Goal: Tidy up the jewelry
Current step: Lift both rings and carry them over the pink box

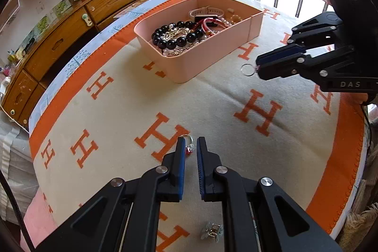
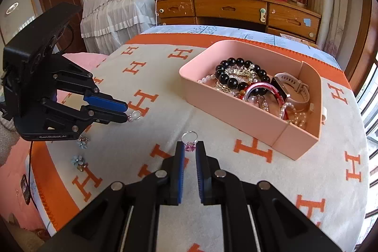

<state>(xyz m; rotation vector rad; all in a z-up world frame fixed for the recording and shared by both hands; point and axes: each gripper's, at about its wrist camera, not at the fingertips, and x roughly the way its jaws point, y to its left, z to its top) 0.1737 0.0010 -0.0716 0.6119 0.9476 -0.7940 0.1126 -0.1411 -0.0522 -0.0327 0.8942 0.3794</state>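
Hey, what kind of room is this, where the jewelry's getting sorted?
Probably a bedroom at home: a blanket with orange H letters covers the work surface, a wooden dresser lines the wall, and lace-trimmed white covers drape furniture beside it.

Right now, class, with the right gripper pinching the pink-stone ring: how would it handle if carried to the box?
The ring looks light and stiff. Gripped only at its stone, the smooth hoop might swivel or slip. Dropped on the blanket, it could roll.

Blanket (image 2: 212,129) covers the table. Box (image 2: 236,108) sits toward its far side, holding bracelets (image 2: 236,73) and a watch (image 2: 290,89). Two clips (image 2: 80,152) lie near the left gripper (image 2: 127,113); a wooden dresser (image 2: 236,8) stands behind.
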